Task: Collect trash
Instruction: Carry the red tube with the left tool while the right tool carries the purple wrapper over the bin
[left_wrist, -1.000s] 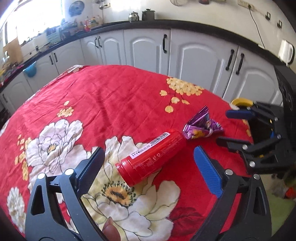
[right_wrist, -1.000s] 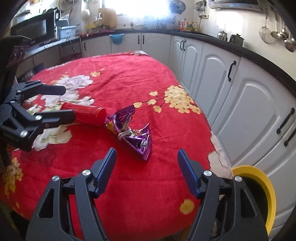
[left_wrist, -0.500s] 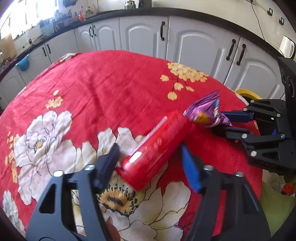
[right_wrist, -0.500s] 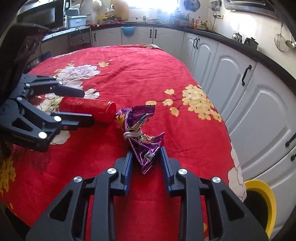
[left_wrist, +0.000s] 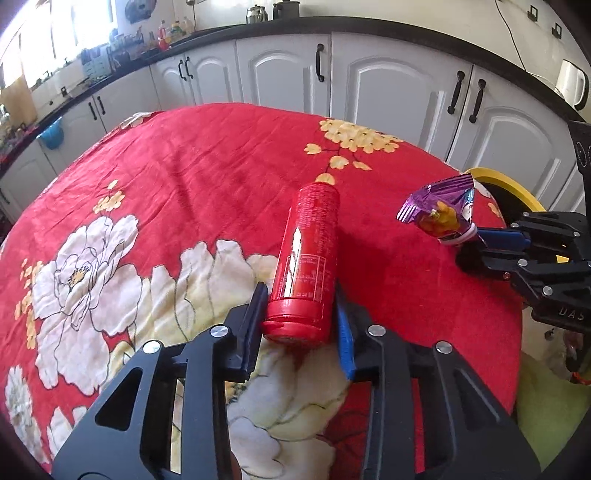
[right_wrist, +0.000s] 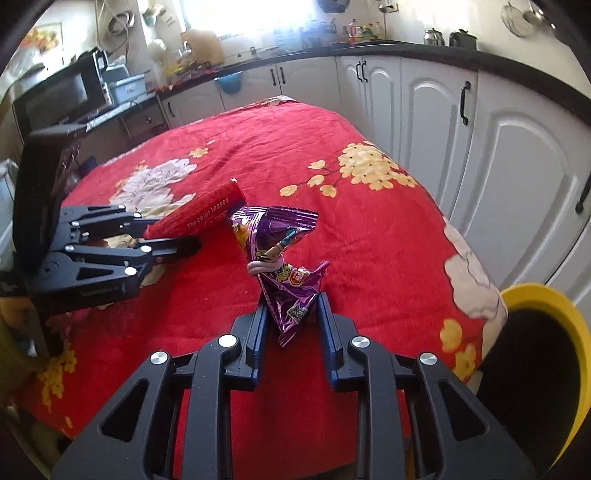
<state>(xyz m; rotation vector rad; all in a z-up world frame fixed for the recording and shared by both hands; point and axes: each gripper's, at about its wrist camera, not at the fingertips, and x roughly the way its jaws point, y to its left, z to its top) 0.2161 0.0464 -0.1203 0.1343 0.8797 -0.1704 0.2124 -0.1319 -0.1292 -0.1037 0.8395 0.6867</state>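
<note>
A red cylindrical can (left_wrist: 306, 258) lies lengthwise between the blue pads of my left gripper (left_wrist: 299, 293), whose jaws are closing and press on its near end. The can's far end tilts up off the red floral tablecloth (left_wrist: 192, 177). A crumpled purple snack wrapper (right_wrist: 280, 254) stands upright in my right gripper (right_wrist: 291, 310), whose jaws are closing and pinch its lower corner. In the right wrist view the can (right_wrist: 201, 216) and left gripper (right_wrist: 173, 236) are just left of the wrapper. In the left wrist view the wrapper (left_wrist: 439, 212) hangs from the right gripper (left_wrist: 480, 243).
A yellow-rimmed bin (right_wrist: 554, 306) stands on the floor off the table's right edge, also visible past the table as the bin (left_wrist: 498, 181). White cabinets (left_wrist: 388, 88) under a dark counter run close behind the table. A microwave (right_wrist: 70, 96) sits at far left.
Both grippers closed from wide open: the left onto the red can, which swung to point away from me, and the right onto the purple wrapper, now lifted upright off the cloth.
</note>
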